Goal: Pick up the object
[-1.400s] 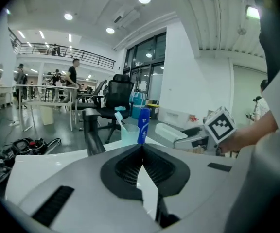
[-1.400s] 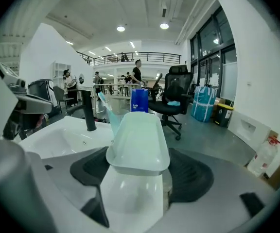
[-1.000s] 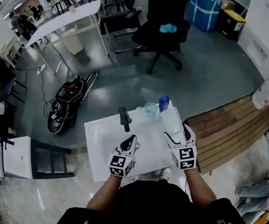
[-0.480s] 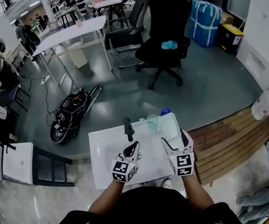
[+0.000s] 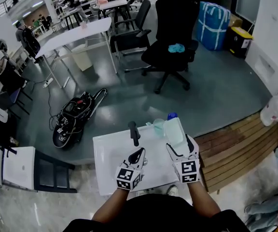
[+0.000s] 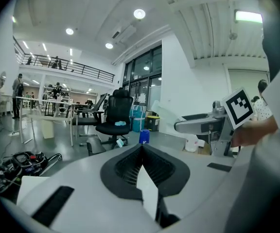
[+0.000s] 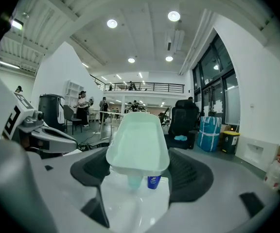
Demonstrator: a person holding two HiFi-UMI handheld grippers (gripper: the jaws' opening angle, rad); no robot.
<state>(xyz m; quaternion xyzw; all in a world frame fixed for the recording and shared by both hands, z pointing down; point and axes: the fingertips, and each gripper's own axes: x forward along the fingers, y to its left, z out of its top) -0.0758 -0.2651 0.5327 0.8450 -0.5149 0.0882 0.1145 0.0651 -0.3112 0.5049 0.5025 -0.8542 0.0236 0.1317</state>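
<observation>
A pale green translucent plastic tub point(image 5: 174, 130) is held over the right side of the white table point(image 5: 107, 170). My right gripper point(image 5: 181, 147) is shut on its near end. In the right gripper view the tub point(image 7: 139, 144) juts up and forward between the jaws of my right gripper point(image 7: 140, 178). My left gripper point(image 5: 138, 153) hovers over the table's middle, shut, and I see nothing in it. The left gripper view shows my left gripper point(image 6: 142, 152) with its black pads meeting at the tip.
Behind the tub stand a blue-capped bottle point(image 5: 172, 115) and a clear cup point(image 5: 157, 126); a black handle-like object point(image 5: 134, 131) lies at the table's far edge. A black office chair point(image 5: 170, 37), a black bag point(image 5: 74, 115) and a wooden platform point(image 5: 230, 134) surround the table.
The head view has shifted a little. The tub now covers more of the blue-capped bottle behind it. Both grippers keep nearly the same places over the table.
</observation>
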